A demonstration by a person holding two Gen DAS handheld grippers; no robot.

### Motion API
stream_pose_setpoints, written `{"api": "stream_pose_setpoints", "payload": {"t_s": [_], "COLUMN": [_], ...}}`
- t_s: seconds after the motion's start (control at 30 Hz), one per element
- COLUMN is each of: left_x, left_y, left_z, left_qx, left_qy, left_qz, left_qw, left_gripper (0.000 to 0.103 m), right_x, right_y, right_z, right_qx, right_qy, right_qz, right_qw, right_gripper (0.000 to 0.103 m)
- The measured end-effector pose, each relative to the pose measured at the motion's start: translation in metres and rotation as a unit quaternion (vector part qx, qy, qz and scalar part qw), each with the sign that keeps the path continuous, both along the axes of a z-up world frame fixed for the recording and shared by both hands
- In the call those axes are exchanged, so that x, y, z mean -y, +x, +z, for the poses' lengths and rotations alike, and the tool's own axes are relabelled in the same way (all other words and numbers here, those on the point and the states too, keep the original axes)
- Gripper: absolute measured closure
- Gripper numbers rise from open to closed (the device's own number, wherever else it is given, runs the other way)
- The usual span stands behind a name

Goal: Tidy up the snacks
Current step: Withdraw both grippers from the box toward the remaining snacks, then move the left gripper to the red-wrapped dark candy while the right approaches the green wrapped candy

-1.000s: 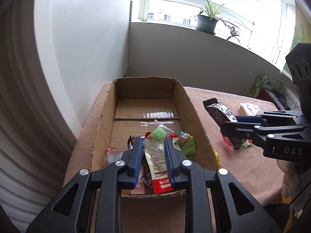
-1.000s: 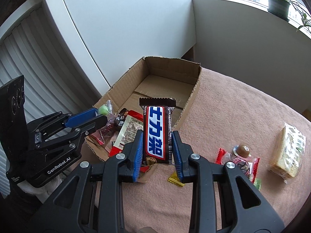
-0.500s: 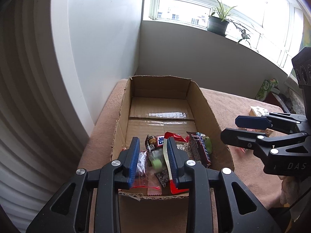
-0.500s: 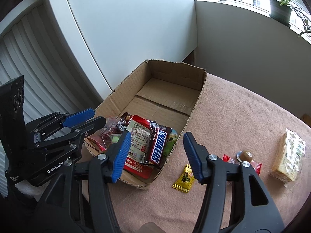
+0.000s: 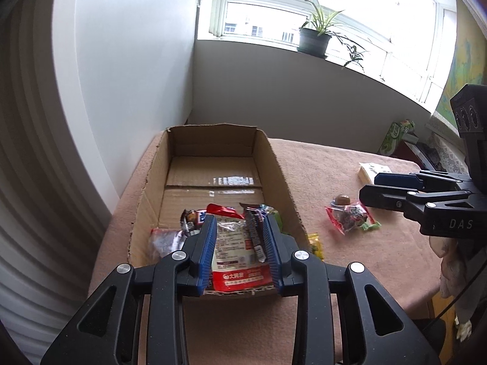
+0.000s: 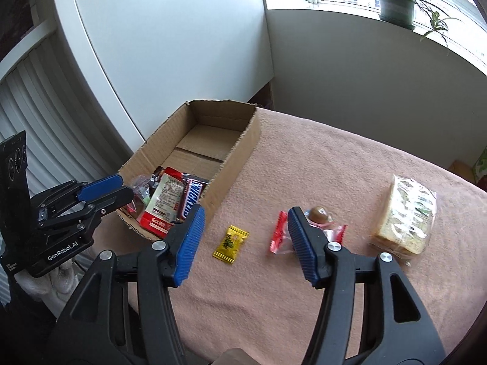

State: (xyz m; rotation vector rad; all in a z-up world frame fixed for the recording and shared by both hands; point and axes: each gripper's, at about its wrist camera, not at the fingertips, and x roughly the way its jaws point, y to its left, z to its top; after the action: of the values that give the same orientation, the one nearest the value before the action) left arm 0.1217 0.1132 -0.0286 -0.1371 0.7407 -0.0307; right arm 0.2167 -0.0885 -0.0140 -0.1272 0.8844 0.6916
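Where hand-held gripper fingers (image 5: 208, 252) cross, boxed snacks (image 5: 234, 243) hide

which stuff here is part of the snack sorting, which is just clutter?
Job:
cardboard box
snacks in the box
yellow candy
red packet
wrapped sandwich
right claw, open

Clutter:
potted plant
green carton

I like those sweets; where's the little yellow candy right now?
In the right wrist view, the yellow candy lies on the pink tablecloth, between the cardboard box and the red-edged snack bag.
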Motion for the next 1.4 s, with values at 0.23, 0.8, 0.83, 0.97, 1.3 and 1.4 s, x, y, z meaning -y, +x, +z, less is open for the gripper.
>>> {"api": "stream_pose_setpoints", "payload": {"t_s": [0.23,0.8,0.83,0.97,1.3,1.4], "left_x": [0.043,0.133,0.133,0.135,0.144,0.143], "left_y": [-0.002,0.034,0.041,0.071,0.128,0.135], "left_z": [0.001,-0.022,-0.023,-0.024,-0.050,-0.058], "left_qx": [0.000,-0.047,-0.054,-0.065,-0.120,-0.134], "left_qy": [-0.010,0.002,-0.007,-0.013,-0.083,-0.094], "left_qz": [-0.044,-0.135,-0.136,-0.121,-0.083,-0.075], "left_qw": [0.9990,0.9897,0.9892,0.9905,0.9857,0.9837], "left_gripper": [0.073,0.050,0.050,0.050,0.050,0.050], "right_x": [0.059,0.112,0.114,0.119,0.116,0.118], "right_y": [0.010,0.029,0.031,0.040,0.050,0.052], "right_z": [-0.011,-0.063,-0.066,-0.073,-0.082,-0.084], "right_qx": [-0.013,-0.076,-0.083,-0.101,-0.113,-0.114], "right_qy": [-0.007,0.021,0.027,0.051,0.068,0.070], "right_qz": [-0.045,-0.055,-0.056,-0.052,-0.029,-0.026], "right_qw": [0.999,0.995,0.995,0.992,0.991,0.991], "right_gripper": [0.044,0.044,0.044,0.050,0.053,0.053]}}
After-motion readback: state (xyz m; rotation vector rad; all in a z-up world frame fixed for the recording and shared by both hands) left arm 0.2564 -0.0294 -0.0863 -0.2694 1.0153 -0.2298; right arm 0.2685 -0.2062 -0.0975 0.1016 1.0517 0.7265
